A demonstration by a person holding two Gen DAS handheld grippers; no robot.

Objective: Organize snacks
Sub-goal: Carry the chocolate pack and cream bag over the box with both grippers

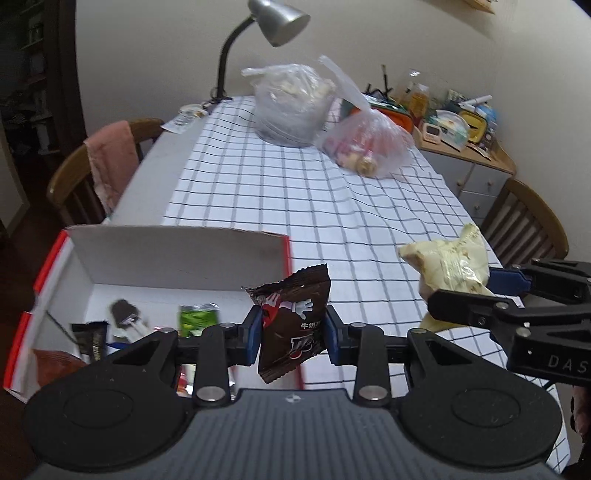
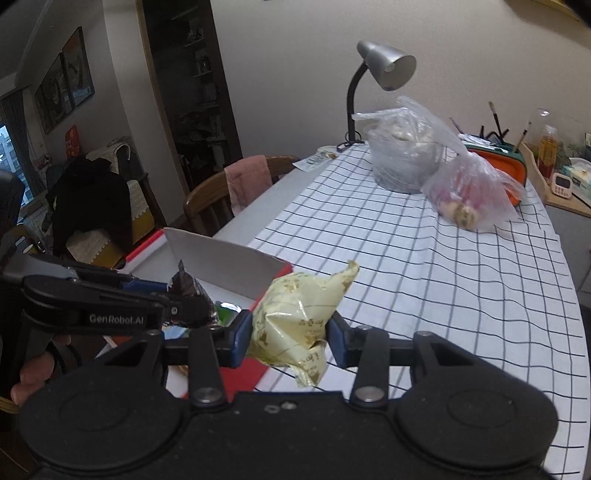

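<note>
My left gripper [image 1: 293,334] is shut on a brown chocolate-candy packet [image 1: 291,325] and holds it above the right edge of an open white box with red sides [image 1: 177,258]. The box holds several snack packets, among them a green one [image 1: 197,319] and a dark one [image 1: 123,314]. My right gripper [image 2: 290,338] is shut on a pale yellow crumpled snack packet [image 2: 295,317], held above the checked tablecloth just right of the box [image 2: 221,262]. The right gripper also shows in the left wrist view [image 1: 465,291], the left gripper in the right wrist view [image 2: 173,299].
Two clear plastic bags [image 1: 291,103] [image 1: 369,144] sit at the table's far end beside a grey desk lamp [image 1: 273,22]. Wooden chairs stand at the left [image 1: 96,166] and right [image 1: 528,221]. A cluttered side cabinet [image 1: 458,129] stands at the far right.
</note>
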